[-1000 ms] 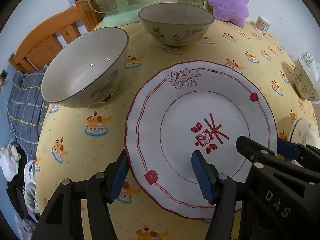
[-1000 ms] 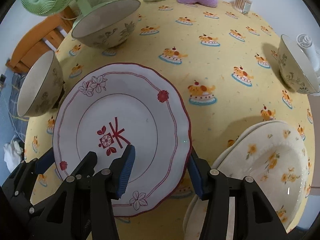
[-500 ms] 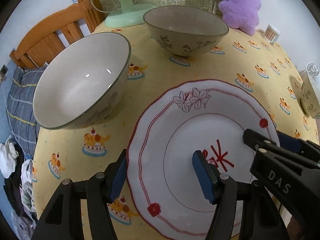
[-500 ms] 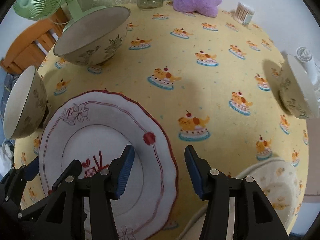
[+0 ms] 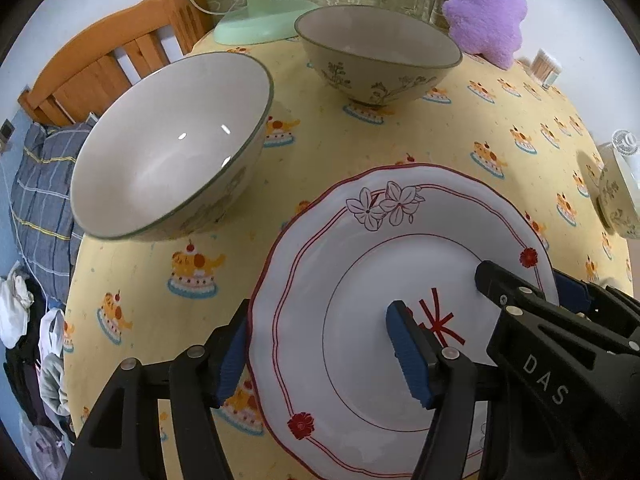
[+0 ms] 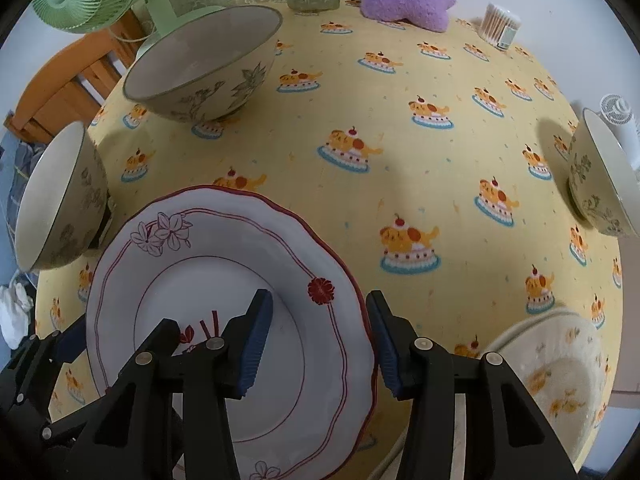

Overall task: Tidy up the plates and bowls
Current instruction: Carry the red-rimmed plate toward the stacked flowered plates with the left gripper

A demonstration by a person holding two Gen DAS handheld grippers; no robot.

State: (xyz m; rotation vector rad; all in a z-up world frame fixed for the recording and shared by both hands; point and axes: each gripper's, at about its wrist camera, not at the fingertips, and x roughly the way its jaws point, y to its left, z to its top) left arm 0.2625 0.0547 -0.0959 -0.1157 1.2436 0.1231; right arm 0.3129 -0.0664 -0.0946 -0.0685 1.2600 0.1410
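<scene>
Plate (image 6: 240, 280) lifted off yellow plates (image 6: 560, 368); both claws straddle rim, right closing, contact unclear

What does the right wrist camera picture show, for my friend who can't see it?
A white plate with red trim sits on a yellow cake-print tablecloth, its right rim between the right gripper's closing blue fingers. Three flowered bowls stand around it, a cream plate at lower right.
</scene>
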